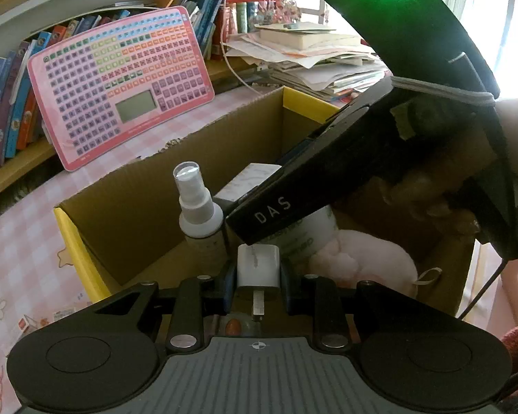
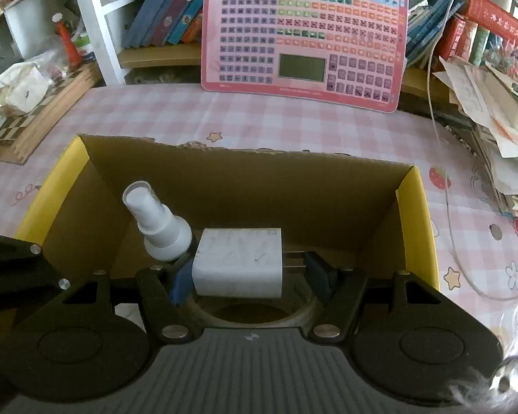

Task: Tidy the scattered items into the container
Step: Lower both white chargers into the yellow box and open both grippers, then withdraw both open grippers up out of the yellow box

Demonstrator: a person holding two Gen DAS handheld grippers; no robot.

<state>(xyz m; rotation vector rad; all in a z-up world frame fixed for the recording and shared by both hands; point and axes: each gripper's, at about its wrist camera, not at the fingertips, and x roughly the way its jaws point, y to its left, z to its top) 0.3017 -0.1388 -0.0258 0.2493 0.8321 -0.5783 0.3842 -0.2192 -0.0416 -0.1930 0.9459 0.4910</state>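
A yellow-edged cardboard box [image 1: 86, 262] stands on the pink checked table and also shows in the right wrist view [image 2: 414, 227]. My left gripper [image 1: 258, 276] is shut on a small white plug adapter [image 1: 258, 267] over the box's near side. My right gripper [image 2: 248, 272] is shut on a larger white charger [image 2: 238, 262], prongs pointing right, held inside the box. In the left wrist view the right gripper's black body [image 1: 328, 172] reaches into the box. A white spray bottle [image 1: 198, 207] stands in the box and appears in the right wrist view [image 2: 159, 224]. A pink plush [image 1: 362, 262] lies in it.
A pink keyboard toy [image 2: 304, 38] leans against the bookshelf behind the box. A pile of papers and books [image 2: 493, 131] sits at the right with a white cable [image 2: 445, 189] trailing over the table. A wooden chessboard [image 2: 34, 117] lies at the left.
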